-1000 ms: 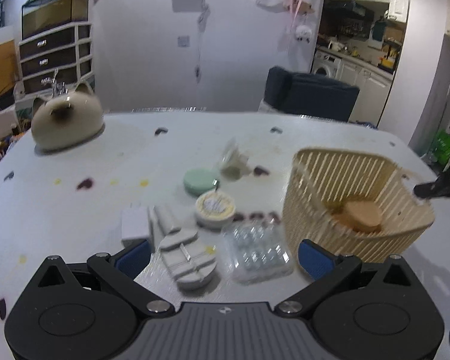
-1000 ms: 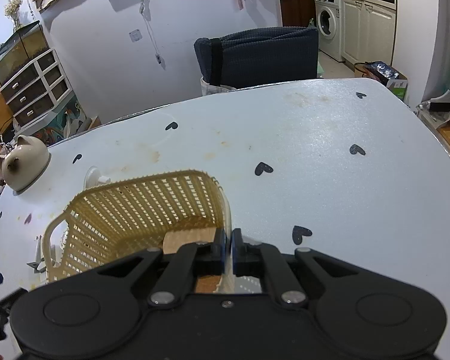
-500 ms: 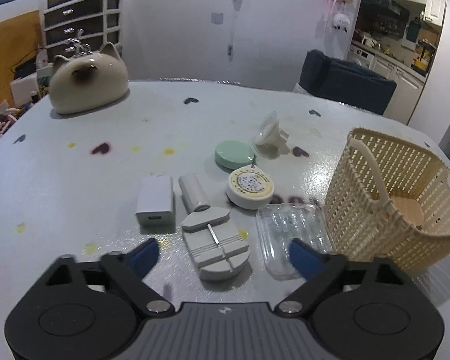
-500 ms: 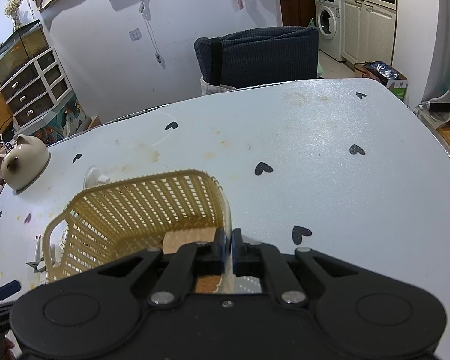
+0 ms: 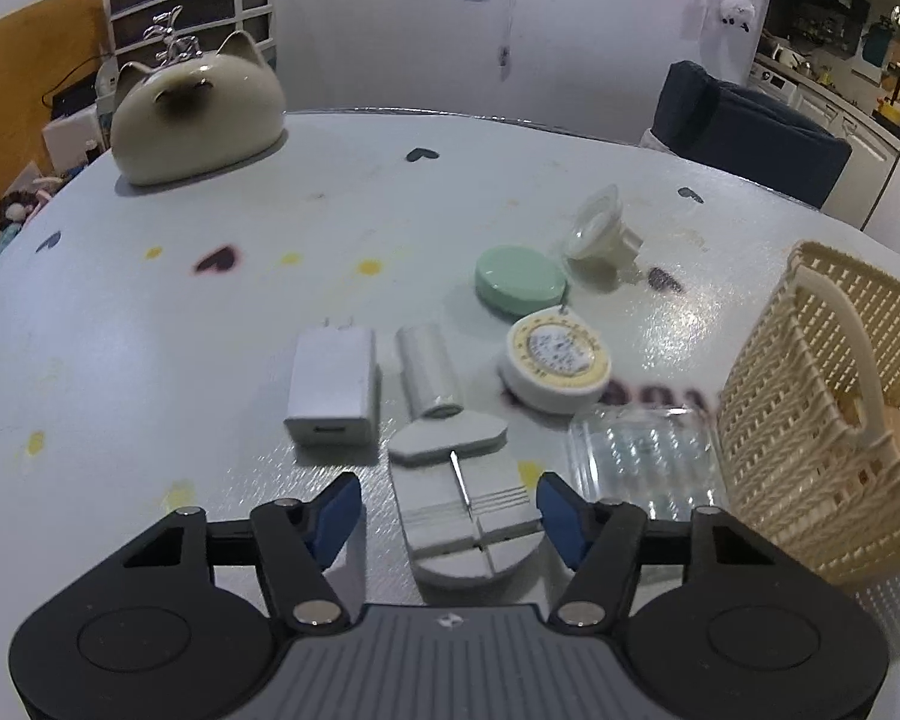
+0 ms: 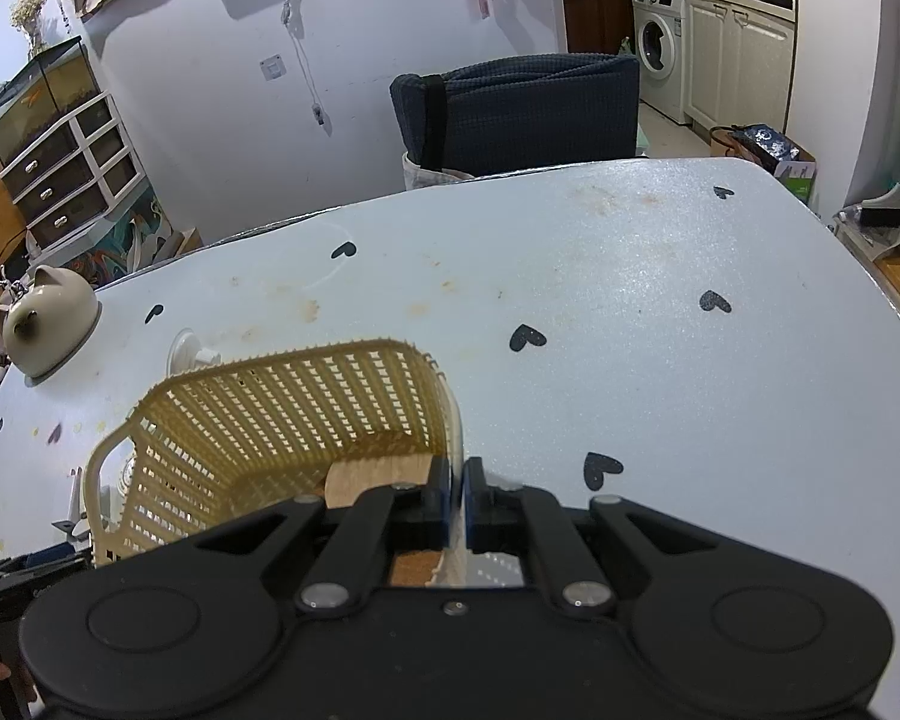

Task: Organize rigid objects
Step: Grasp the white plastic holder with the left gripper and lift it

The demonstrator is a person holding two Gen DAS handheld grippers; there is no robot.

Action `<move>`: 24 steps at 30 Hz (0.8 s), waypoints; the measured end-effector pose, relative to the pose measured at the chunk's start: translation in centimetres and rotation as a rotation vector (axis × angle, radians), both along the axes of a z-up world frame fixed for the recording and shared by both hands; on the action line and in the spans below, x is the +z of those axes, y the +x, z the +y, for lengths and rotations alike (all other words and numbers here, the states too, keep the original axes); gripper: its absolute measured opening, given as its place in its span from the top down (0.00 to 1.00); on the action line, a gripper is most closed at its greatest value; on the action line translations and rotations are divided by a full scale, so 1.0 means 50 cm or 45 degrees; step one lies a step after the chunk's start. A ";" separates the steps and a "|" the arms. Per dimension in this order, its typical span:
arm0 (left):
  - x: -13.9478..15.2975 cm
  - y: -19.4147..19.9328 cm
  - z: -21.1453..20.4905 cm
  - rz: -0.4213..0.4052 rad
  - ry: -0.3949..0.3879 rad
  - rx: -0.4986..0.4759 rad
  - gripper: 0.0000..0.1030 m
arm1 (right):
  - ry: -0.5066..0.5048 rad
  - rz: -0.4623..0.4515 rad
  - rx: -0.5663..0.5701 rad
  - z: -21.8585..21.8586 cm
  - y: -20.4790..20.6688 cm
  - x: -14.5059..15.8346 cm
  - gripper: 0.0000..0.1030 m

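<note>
A pale table (image 6: 630, 312) dotted with dark hearts stands before a white wall, a blue chair (image 6: 516, 114) behind it and a kitchen far right. A cat-shaped ornament (image 5: 198, 114) sits at the far left. The left gripper (image 5: 450, 510) has come lower and nearer since a second ago; its jaws have just been closing, with the grey tool (image 5: 462, 504) between them, not yet pressed. The right gripper (image 6: 456, 498) stays pinched on the rim of the basket (image 6: 282, 408), which stands right of the small things.
</note>
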State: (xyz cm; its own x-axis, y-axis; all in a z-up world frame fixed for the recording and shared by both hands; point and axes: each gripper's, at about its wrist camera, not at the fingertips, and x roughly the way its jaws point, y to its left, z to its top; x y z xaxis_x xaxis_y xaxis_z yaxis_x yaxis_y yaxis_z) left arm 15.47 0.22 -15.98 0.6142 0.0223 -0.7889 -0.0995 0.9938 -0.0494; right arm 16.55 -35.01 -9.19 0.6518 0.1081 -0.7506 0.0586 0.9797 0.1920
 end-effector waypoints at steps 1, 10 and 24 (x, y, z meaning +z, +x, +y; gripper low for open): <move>0.001 -0.005 0.004 -0.003 -0.011 -0.008 0.46 | 0.002 0.000 -0.002 0.000 0.000 0.000 0.96; 0.005 -0.060 0.036 0.001 -0.044 -0.098 0.53 | 0.008 0.001 -0.003 0.000 0.002 0.000 0.96; -0.003 -0.030 0.015 0.050 0.037 -0.083 0.40 | 0.006 0.003 0.000 0.002 0.002 0.000 0.96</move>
State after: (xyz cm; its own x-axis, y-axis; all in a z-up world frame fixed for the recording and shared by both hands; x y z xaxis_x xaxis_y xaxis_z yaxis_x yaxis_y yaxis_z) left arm 13.96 0.98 -16.12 0.5836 0.0066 -0.8120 -0.0360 0.9992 -0.0177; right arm 16.63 -34.93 -9.17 0.6499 0.1113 -0.7518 0.0593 0.9788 0.1961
